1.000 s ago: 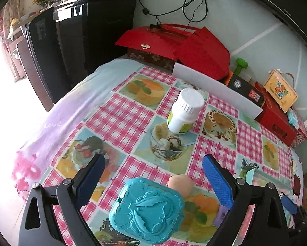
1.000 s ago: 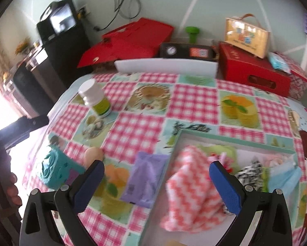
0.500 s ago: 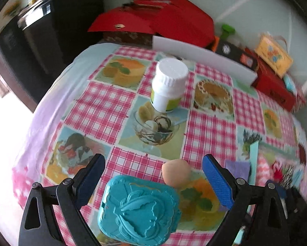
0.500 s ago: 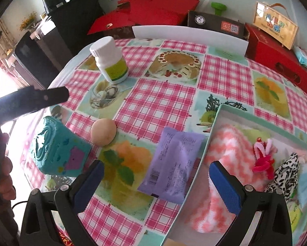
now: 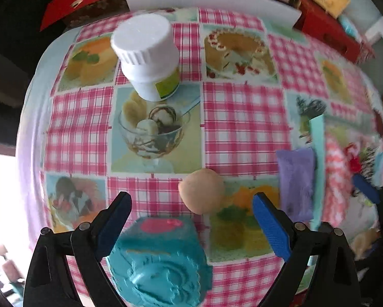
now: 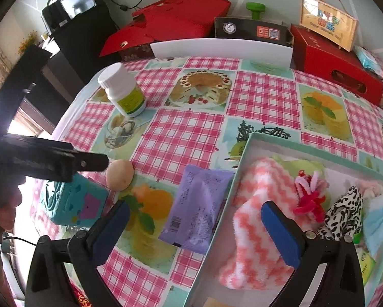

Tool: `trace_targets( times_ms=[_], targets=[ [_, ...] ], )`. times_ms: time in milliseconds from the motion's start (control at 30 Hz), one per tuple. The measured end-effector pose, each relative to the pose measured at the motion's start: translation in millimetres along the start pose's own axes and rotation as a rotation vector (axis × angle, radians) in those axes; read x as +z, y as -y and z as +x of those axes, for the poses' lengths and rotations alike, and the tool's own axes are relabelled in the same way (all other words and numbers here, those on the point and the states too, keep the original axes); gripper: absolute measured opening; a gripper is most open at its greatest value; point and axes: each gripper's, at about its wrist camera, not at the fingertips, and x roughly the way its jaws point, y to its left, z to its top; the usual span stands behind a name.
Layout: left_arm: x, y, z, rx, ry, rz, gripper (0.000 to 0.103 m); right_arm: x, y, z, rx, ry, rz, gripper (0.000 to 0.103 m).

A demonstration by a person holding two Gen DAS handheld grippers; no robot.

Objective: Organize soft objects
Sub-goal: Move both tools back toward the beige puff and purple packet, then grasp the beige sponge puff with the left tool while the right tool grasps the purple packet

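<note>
A peach-coloured soft ball point(image 5: 202, 191) point(image 6: 119, 174) lies on the checked tablecloth beside a teal box point(image 5: 157, 263) point(image 6: 72, 200). My left gripper point(image 5: 191, 220) is open, hovering over the teal box with the ball just ahead between its fingers. A purple soft packet point(image 6: 197, 206) point(image 5: 296, 182) lies against the pale green tray point(image 6: 245, 151), which holds a pink-and-white fluffy cloth point(image 6: 252, 212), a red-pink pipe-cleaner piece point(image 6: 309, 192) and a black-and-white cloth point(image 6: 344, 212). My right gripper point(image 6: 195, 226) is open above the packet and the tray's left edge.
A white pill bottle point(image 5: 149, 56) point(image 6: 122, 93) stands on the far left of the table. A white board point(image 6: 222, 48), red boxes point(image 6: 334, 61) and a black cabinet point(image 6: 76, 25) line the back. A hand point(image 6: 4, 204) holds the left gripper at the left edge.
The left gripper has tipped down and forward, closing in on the teal box and ball. The right gripper has drifted slightly left and lower over the purple packet. Both stay open.
</note>
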Motion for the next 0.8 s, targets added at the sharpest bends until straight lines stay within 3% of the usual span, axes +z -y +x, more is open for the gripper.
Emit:
trace_targets(
  times_ms=[100, 233, 333, 567, 667, 800],
  targets=[
    [7.7, 0.6, 14.8, -0.005, -0.072, -0.001, 0.093, 0.8, 3.7, 0.4, 0.006, -0.001, 0.011, 0.103],
    [14.0, 0.8, 30.8, -0.058, -0.153, -0.015, 0.081, 1.7, 8.1, 1.5, 0.013, -0.004, 0.022, 0.103],
    [14.4, 2.8, 41.4, -0.045, -0.19, -0.006, 0.081, 1.6, 11.0, 2.4, 0.016, -0.008, 0.031, 0.103],
    [8.6, 10.8, 60.2, -0.047, -0.236, 0.005, 0.065, 1.6, 9.6, 1.3, 0.012, 0.002, 0.021, 0.103],
    [5.7, 14.8, 68.7, -0.046, -0.255, 0.019, 0.05, 1.2, 10.1, 2.2, 0.006, -0.001, 0.017, 0.103],
    [-3.0, 17.2, 71.5, -0.057, -0.243, 0.005, 0.048, 0.0, 12.5, 0.7, 0.009, 0.004, 0.021, 0.103]
  ],
)
